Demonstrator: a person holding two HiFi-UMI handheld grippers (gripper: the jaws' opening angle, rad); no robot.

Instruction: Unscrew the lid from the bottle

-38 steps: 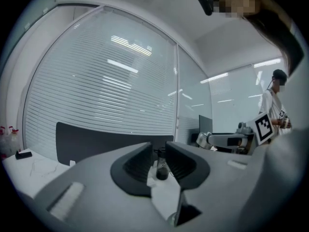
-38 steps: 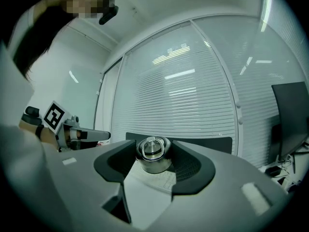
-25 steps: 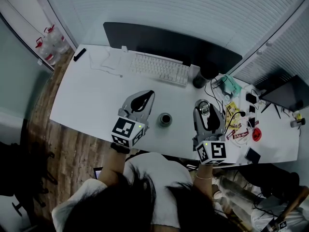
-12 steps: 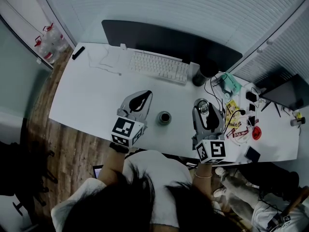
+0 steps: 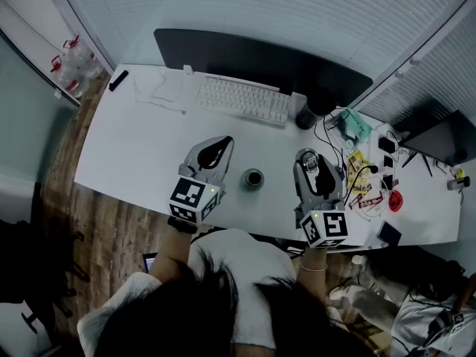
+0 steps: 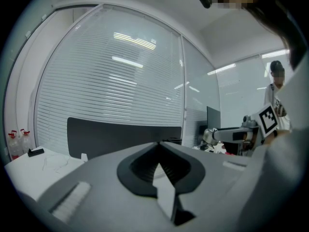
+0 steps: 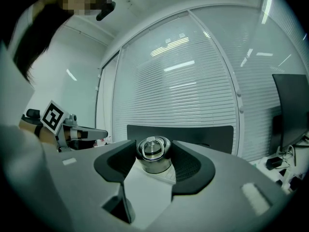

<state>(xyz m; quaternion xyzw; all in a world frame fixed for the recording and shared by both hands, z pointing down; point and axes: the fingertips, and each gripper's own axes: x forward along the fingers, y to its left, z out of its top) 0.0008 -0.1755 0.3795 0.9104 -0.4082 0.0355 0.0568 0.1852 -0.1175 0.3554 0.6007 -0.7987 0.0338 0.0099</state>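
A small dark bottle point(image 5: 253, 178) stands open-topped on the white table point(image 5: 134, 155), between the two grippers and touching neither. Right of it, my right gripper point(image 5: 312, 158) is shut on the silver lid point(image 5: 315, 167). In the right gripper view the lid point(image 7: 153, 154), with a ring on top, sits upright between the dark pads point(image 7: 190, 164). My left gripper point(image 5: 224, 143) is to the bottle's left, shut and empty. In the left gripper view its jaws point(image 6: 159, 145) meet at the tip with nothing between them.
A white keyboard point(image 5: 244, 102) and a dark monitor point(image 5: 253, 56) lie beyond the grippers. A dark cup point(image 5: 306, 118) stands by the keyboard's right end. Cables and small items point(image 5: 366, 175) crowd the table's right side. A black remote point(image 5: 117, 81) lies at the far left corner.
Neither gripper nor the bottle has moved on the table; only the head view has shifted a little.
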